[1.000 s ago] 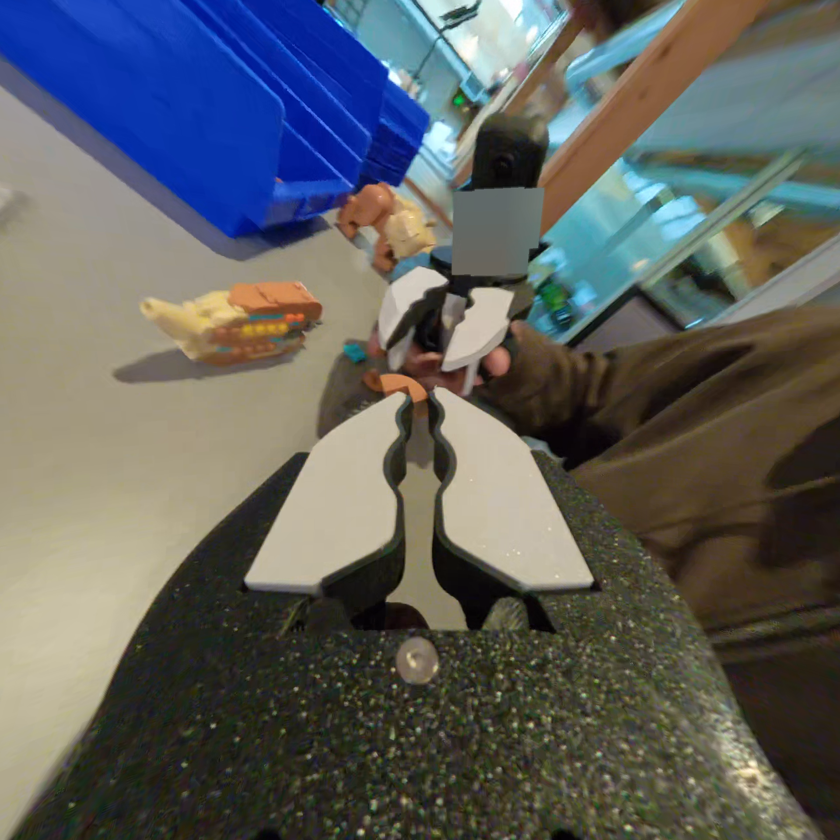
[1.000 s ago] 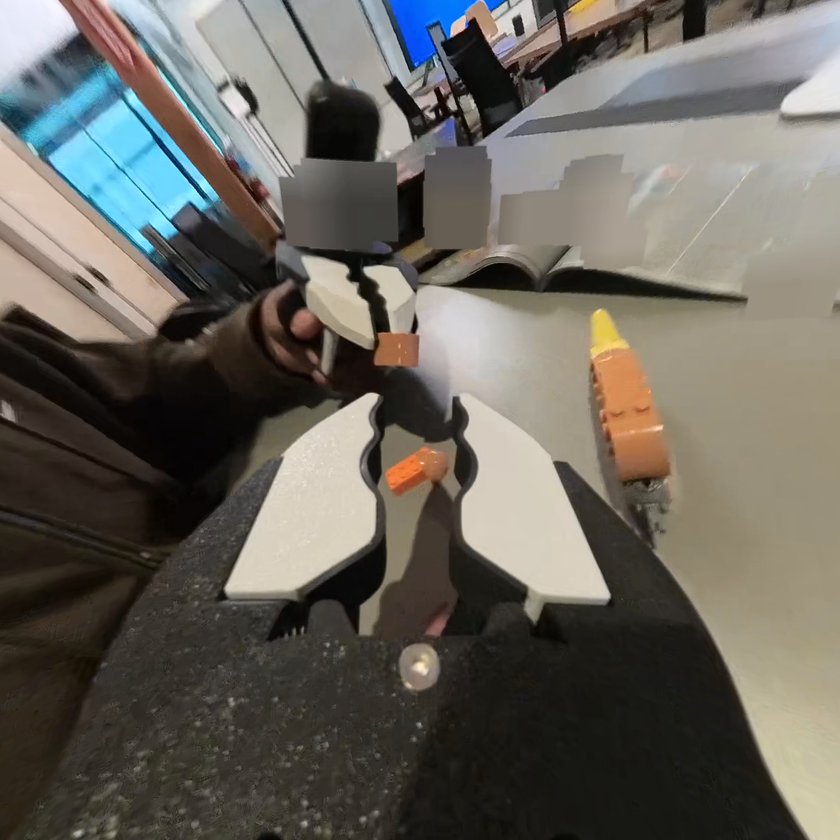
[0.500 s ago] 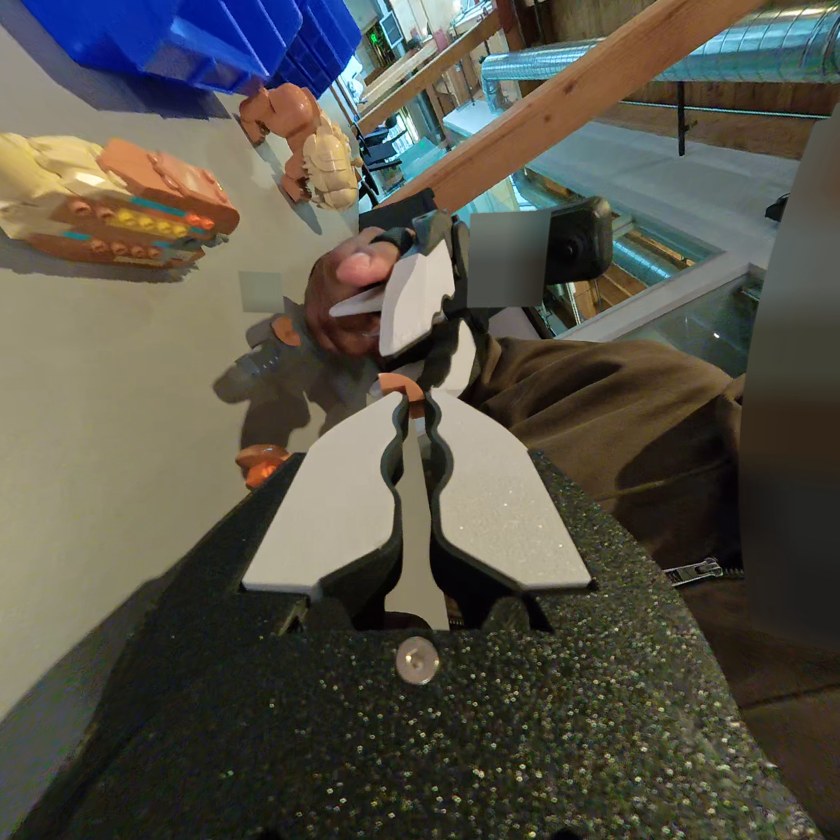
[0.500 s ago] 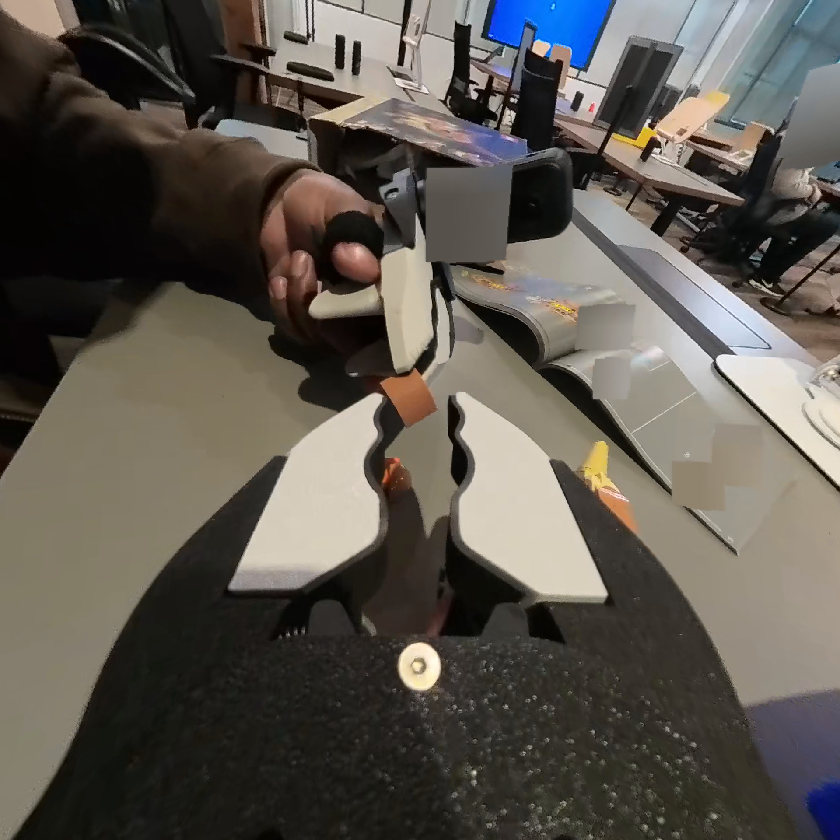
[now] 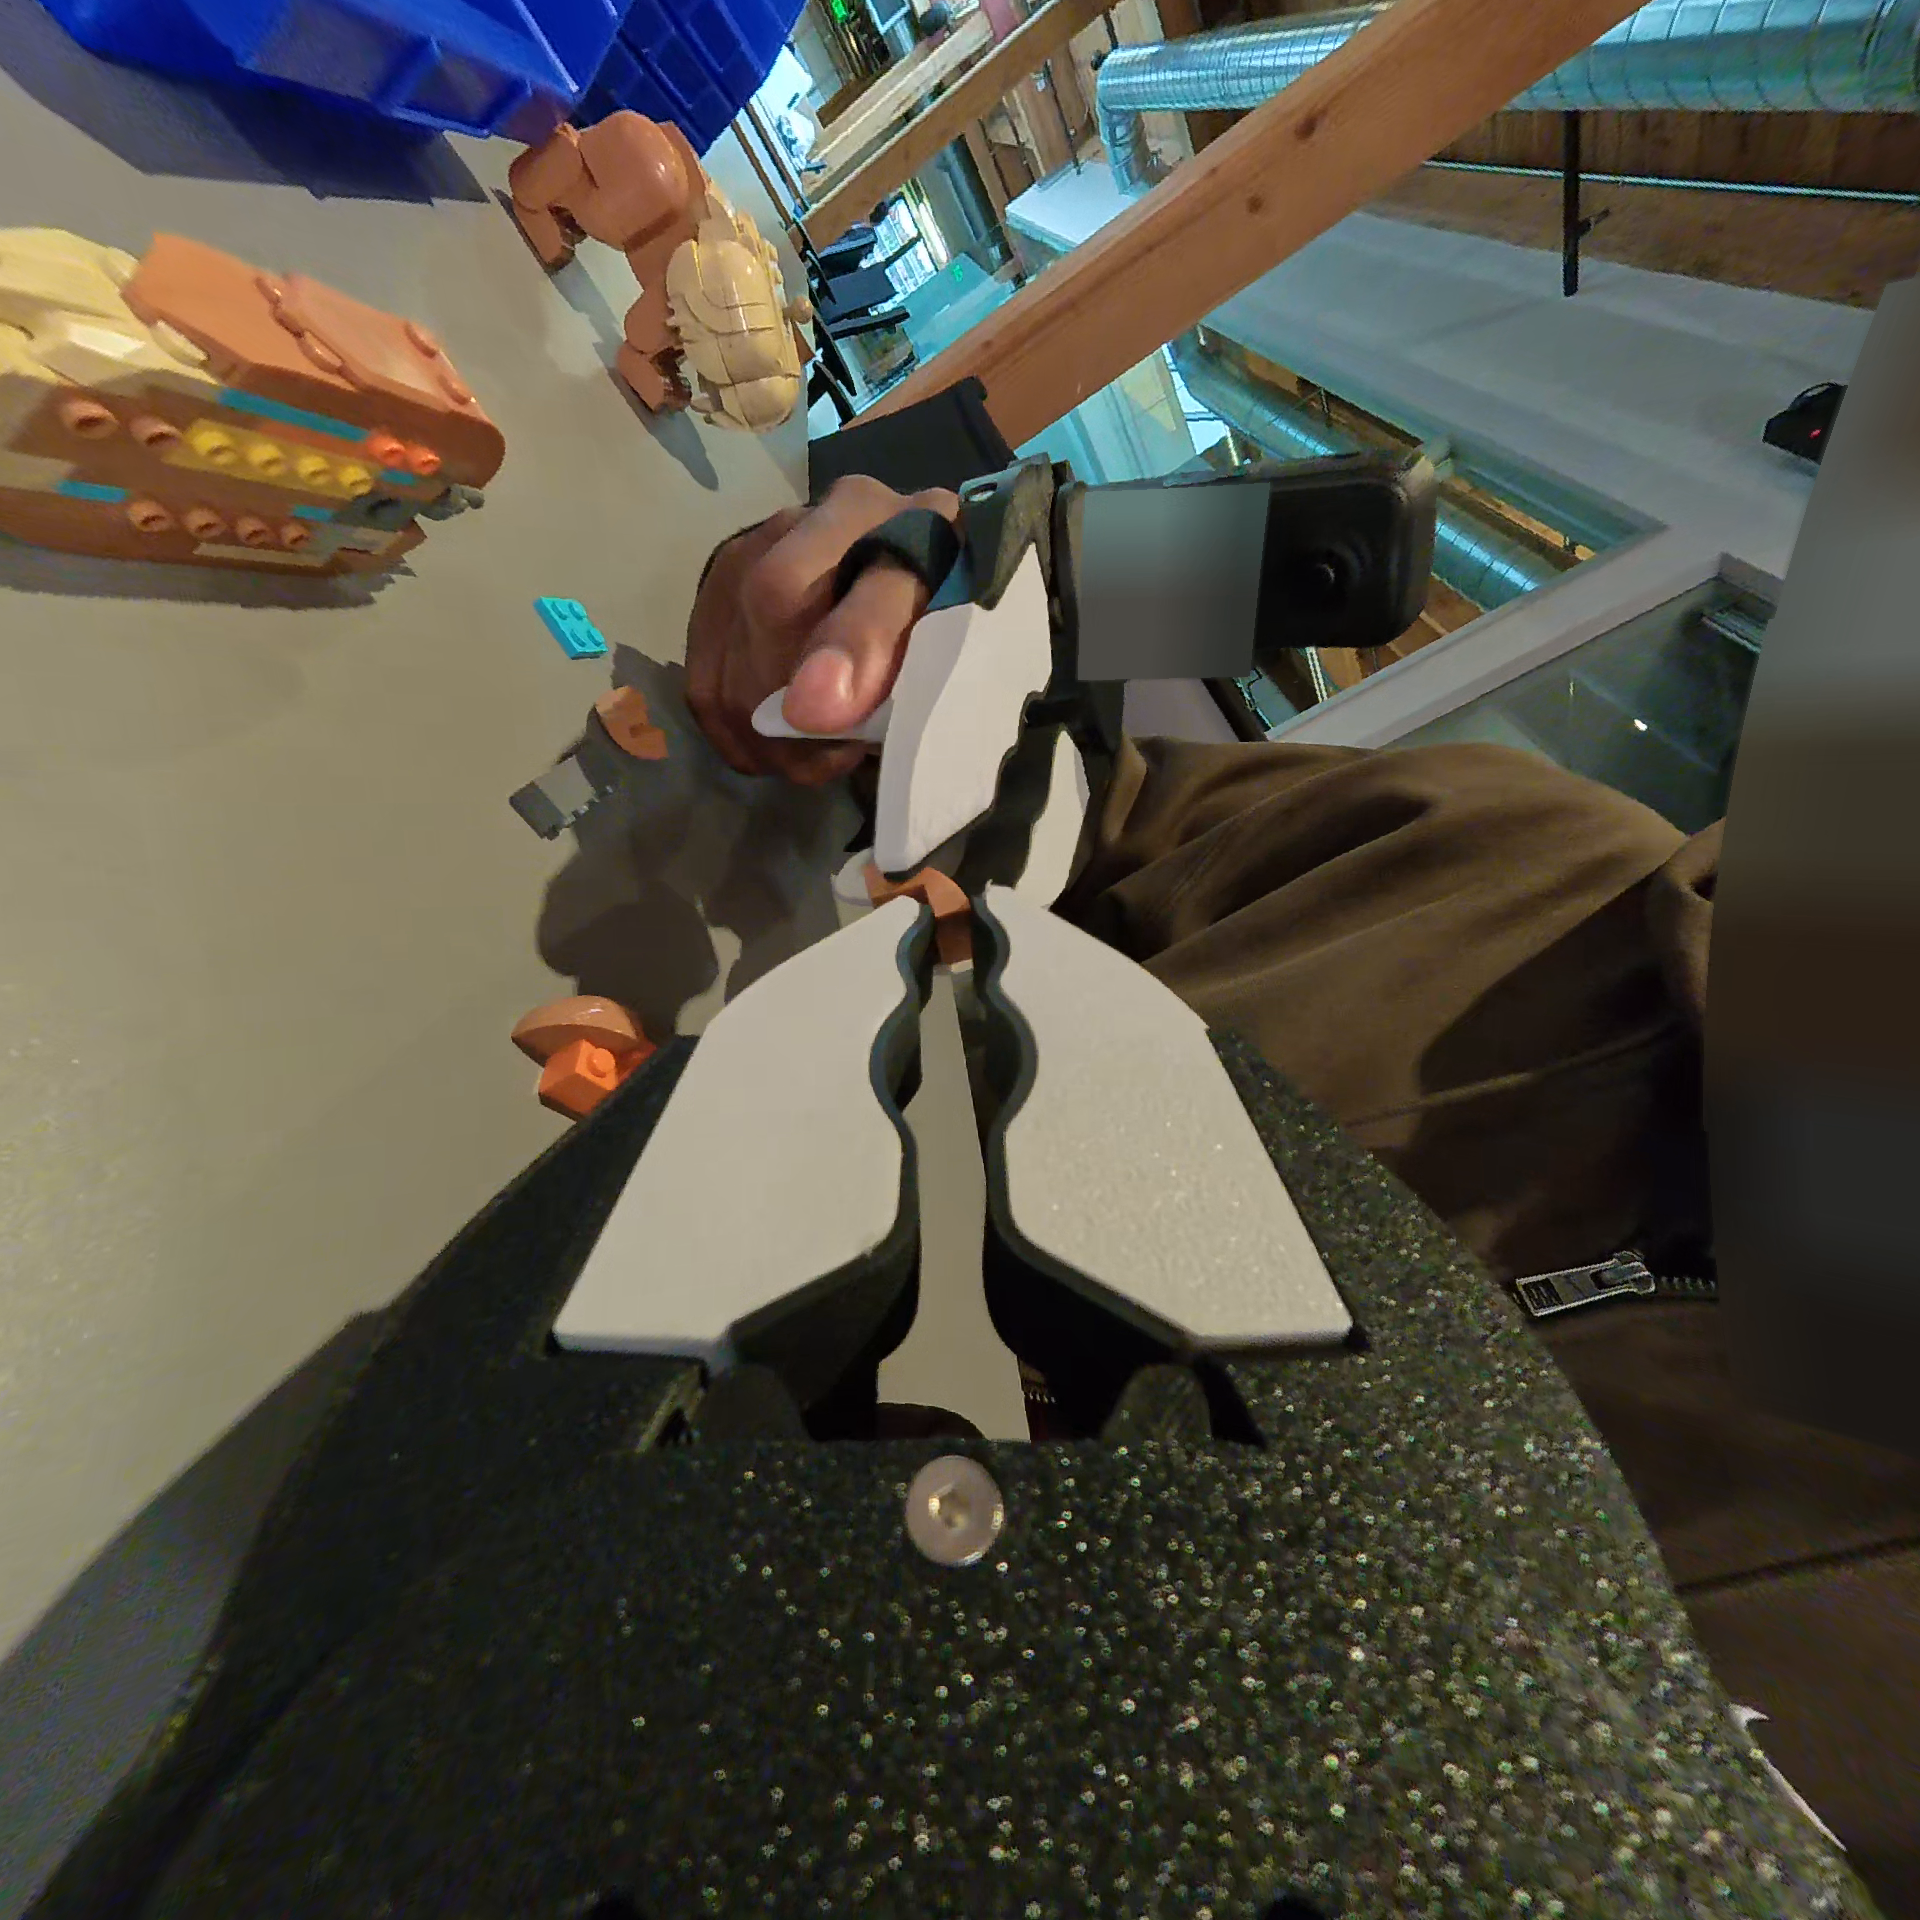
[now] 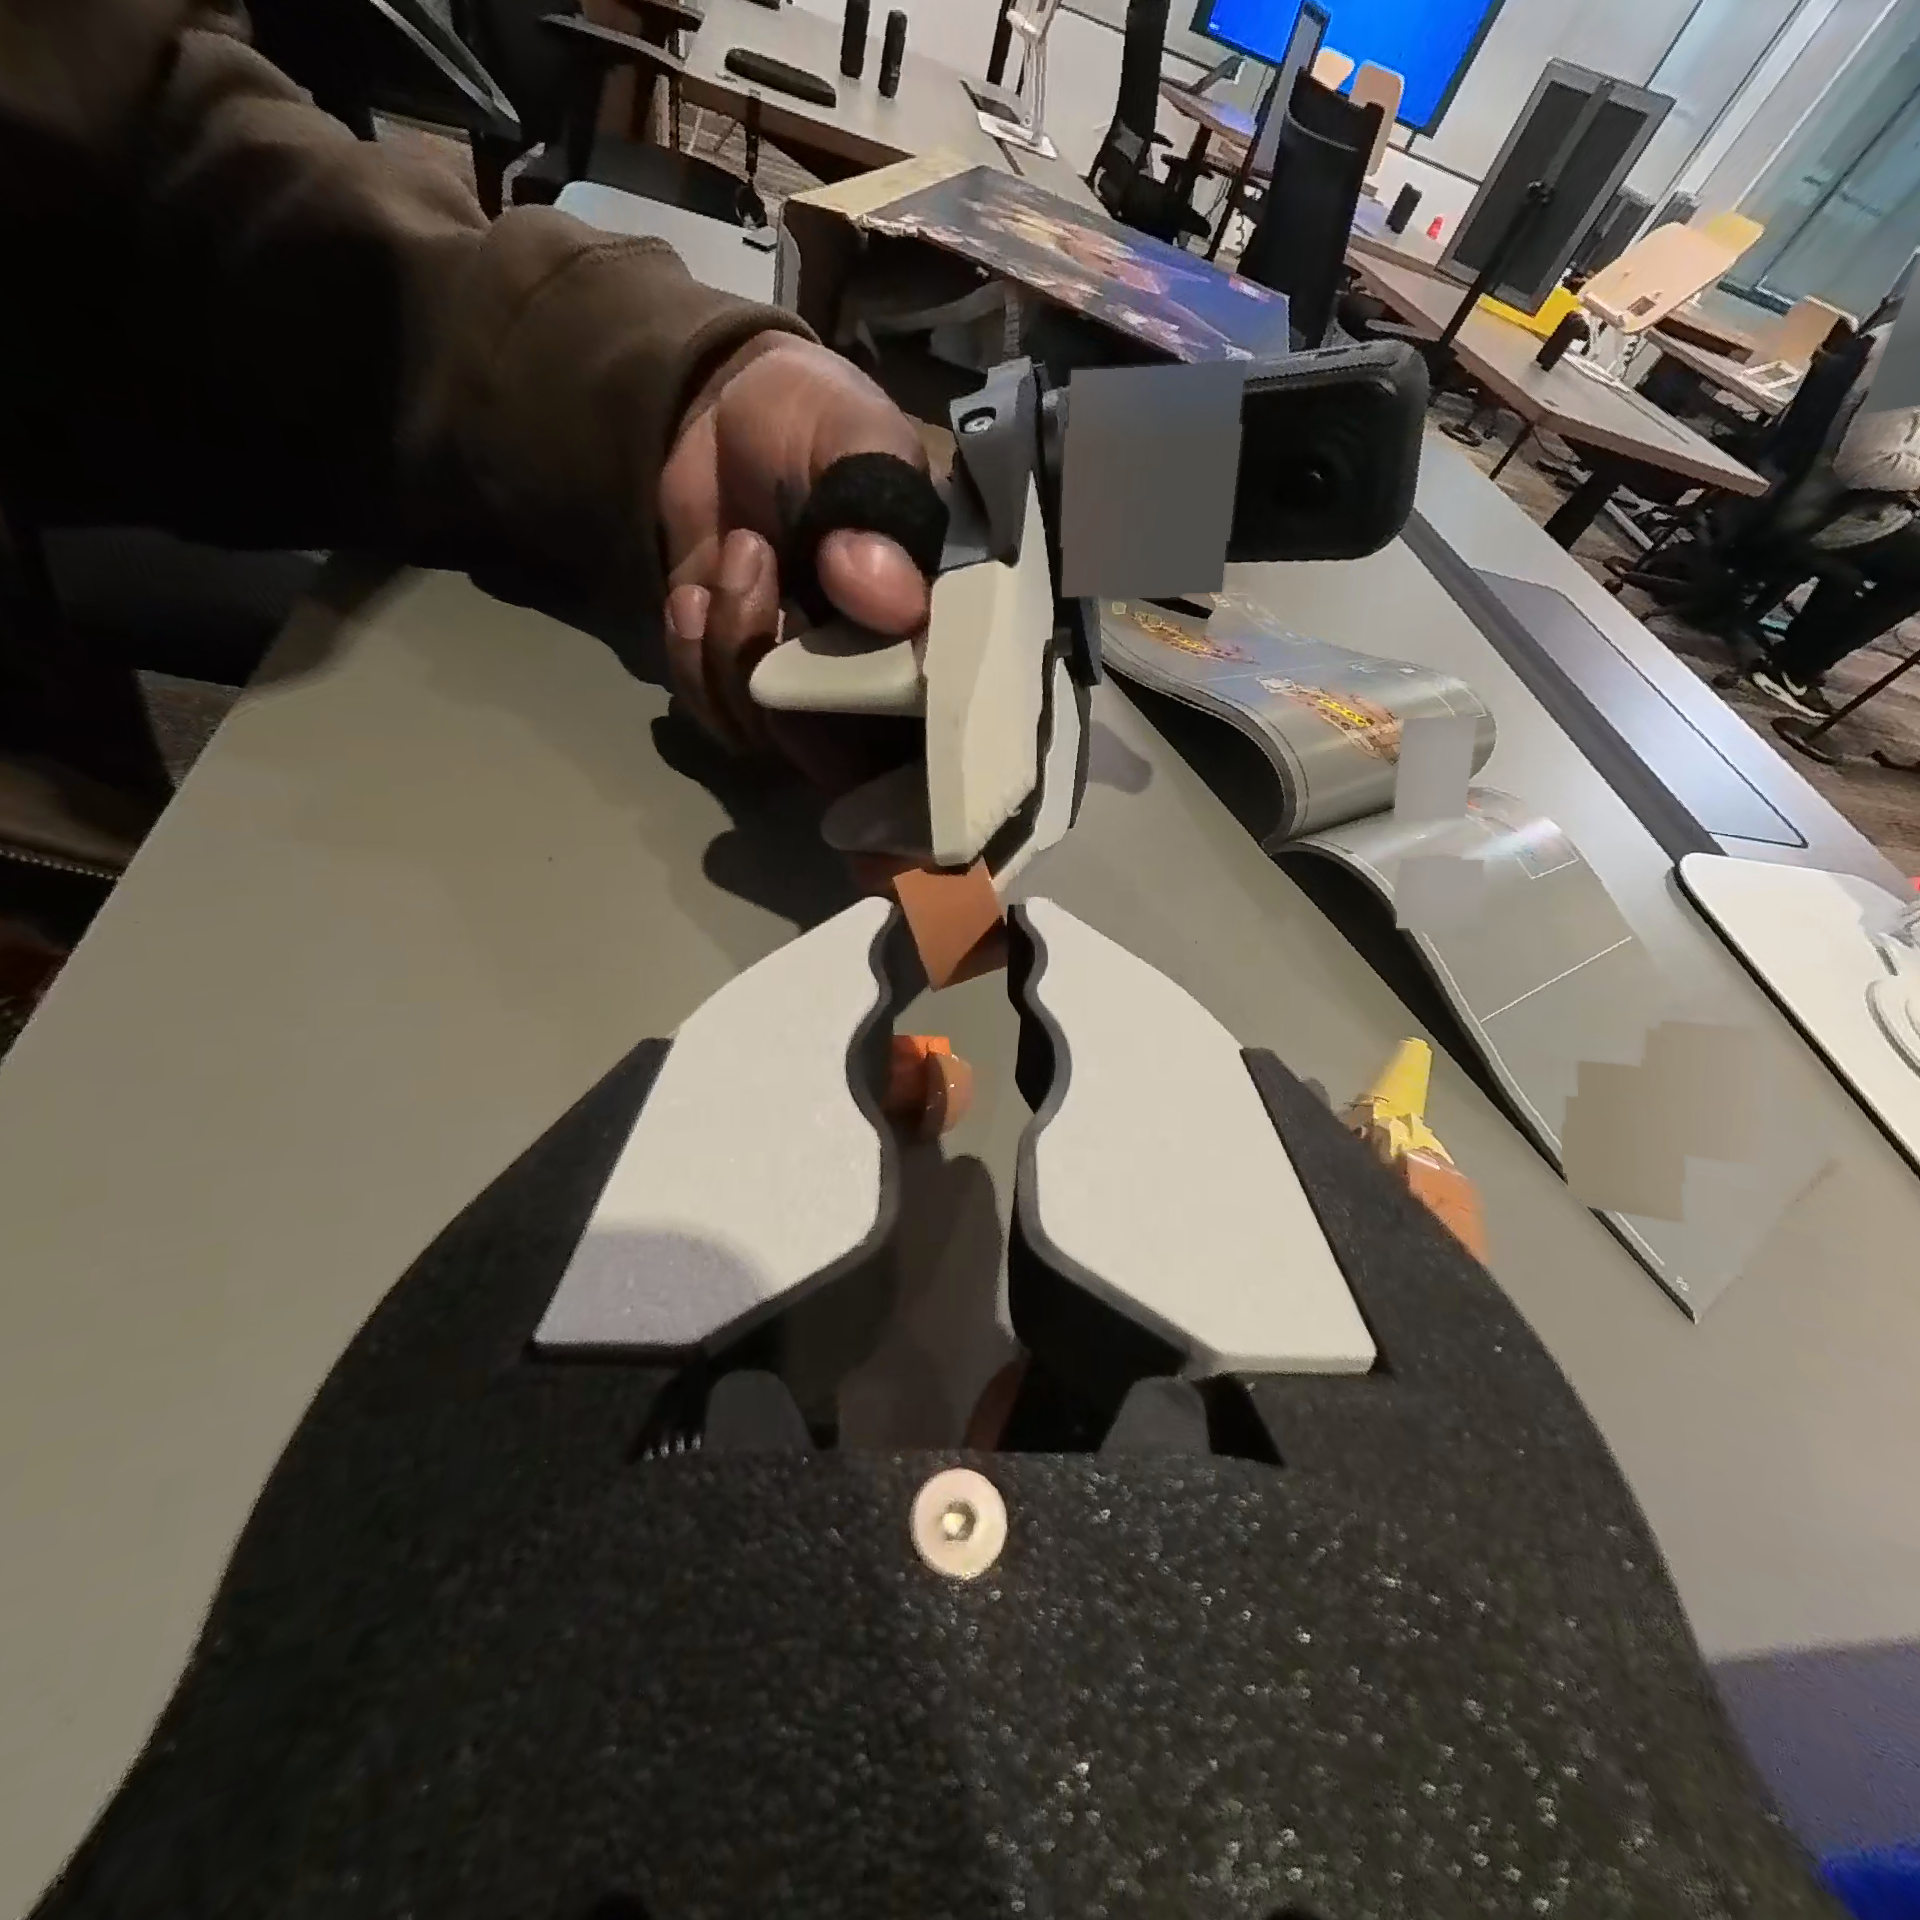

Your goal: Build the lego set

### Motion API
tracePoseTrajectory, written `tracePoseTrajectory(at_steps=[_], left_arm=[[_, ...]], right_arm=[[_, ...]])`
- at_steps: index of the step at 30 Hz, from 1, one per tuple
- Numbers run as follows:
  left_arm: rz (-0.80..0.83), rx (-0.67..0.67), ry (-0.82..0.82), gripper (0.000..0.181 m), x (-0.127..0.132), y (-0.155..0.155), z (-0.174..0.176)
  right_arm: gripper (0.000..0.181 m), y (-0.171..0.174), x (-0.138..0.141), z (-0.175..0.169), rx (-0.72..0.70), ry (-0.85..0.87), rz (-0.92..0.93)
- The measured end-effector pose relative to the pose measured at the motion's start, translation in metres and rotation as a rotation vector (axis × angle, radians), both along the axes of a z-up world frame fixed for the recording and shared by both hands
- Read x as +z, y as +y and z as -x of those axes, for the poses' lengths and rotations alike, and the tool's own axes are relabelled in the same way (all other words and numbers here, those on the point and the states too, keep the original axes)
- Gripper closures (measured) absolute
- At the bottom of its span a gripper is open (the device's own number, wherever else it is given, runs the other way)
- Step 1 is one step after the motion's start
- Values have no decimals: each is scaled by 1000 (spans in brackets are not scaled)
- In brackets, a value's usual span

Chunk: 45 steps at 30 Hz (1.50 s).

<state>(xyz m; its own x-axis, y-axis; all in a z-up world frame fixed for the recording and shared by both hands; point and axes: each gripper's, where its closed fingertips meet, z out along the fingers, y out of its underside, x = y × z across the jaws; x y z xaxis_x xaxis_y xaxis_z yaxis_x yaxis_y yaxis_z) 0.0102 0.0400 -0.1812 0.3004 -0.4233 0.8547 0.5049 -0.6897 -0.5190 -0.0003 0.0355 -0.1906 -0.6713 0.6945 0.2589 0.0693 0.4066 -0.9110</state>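
Jaws nearly closed, the left gripper pinches a small brown brick at its fingertips, held in the air above the table. The right gripper meets it tip to tip, jaws set narrowly apart, with the brick lying between its fingertips; whether they press on it cannot be told. On the table below the grippers lies an orange piece, loose. A teal plate and a grey part sit near the person's edge, beside the right hand. A brown-and-tan model lies farther in, a second figure near the blue bins. An open booklet lies on the table behind the left hand.
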Motion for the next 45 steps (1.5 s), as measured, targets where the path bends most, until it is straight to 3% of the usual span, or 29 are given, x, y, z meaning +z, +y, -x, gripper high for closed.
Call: tracePoseTrajectory(at_steps=[6,10,12,17,20,25,32,45], left_arm=[[-11,29,24,173,-1,3,2],[-61,56,174,163,-6,3,10],[-111,62,362,156,-15,-1,16],[-232,-3,1080,138,-64,-4,25],[-238,-85,1211,132,-79,-8,18],[-257,-77,1218,130,-78,-4,13],[-246,-60,1218,141,-78,2,10],[-217,-80,1191,148,-80,0,7]], right_arm=[[164,2,-2,2,-33,-98,91],[164,4,-2,-2,-43,-224,210],[164,7,-5,-4,-64,-296,252],[164,11,-18,-4,-115,-423,288],[164,13,-24,-4,-133,-458,291],[164,13,-31,-6,-125,-490,293],[164,9,-42,-8,-127,-524,223],[164,11,-44,-9,-128,-539,222]])
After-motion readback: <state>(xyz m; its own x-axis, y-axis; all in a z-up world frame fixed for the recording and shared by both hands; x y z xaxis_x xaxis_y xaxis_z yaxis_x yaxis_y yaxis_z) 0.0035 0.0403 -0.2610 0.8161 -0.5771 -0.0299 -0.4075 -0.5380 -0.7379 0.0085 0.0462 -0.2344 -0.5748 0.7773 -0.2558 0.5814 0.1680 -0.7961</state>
